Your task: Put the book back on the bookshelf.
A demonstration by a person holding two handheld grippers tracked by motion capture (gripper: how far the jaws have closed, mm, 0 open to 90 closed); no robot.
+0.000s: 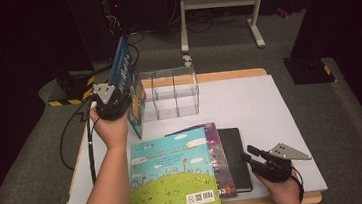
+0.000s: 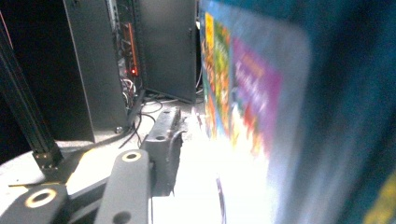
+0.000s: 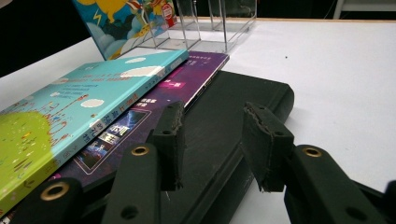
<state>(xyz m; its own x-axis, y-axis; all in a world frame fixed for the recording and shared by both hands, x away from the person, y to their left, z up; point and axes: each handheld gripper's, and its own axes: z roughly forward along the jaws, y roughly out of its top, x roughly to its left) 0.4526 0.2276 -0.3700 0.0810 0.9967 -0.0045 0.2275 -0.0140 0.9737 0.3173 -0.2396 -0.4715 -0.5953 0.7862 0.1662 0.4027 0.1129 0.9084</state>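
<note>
My left gripper (image 1: 111, 101) is shut on a blue picture book (image 1: 126, 82), which it holds upright and tilted just left of a clear acrylic rack (image 1: 170, 94). In the left gripper view the book's blurred cover (image 2: 261, 116) rises beside one of the black fingers (image 2: 163, 140). A stack of three books lies at the table's front: a green-and-blue one (image 1: 171, 176) on top, a purple one (image 1: 219, 158) under it, and a black one (image 1: 237, 157) at the bottom. My right gripper (image 3: 217, 140) stands open, its jaws over the right edge of the black book (image 3: 219, 102).
The white table (image 1: 249, 100) has bare room to the right of the rack and the stack. Beyond its far edge are a white metal stand (image 1: 219, 0), cables, and dark equipment racks (image 2: 93, 70) on a grey carpet.
</note>
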